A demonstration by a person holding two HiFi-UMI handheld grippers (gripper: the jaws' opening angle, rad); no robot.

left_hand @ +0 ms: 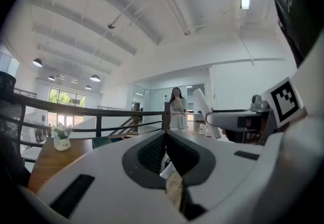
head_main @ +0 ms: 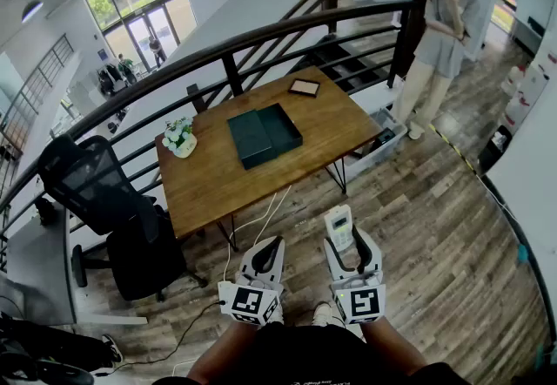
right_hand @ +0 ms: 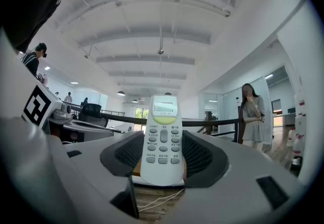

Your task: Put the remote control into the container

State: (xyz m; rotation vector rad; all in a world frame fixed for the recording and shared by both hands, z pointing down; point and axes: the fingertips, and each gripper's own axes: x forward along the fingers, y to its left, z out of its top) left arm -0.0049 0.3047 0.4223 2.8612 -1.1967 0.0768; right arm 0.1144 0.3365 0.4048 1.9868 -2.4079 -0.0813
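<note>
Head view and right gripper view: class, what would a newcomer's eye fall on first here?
First, the white plastic remote control with grey buttons, upright between the jaws of the right gripper, low in the head view. Next, the dark green rectangular container lying open in the middle of the brown wooden table ahead. A person in pale clothes stands beyond it, upper right.

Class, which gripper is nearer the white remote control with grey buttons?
Right. The right gripper clamps the white remote control between its jaws; the left gripper sits beside it, apart, jaws together.
</note>
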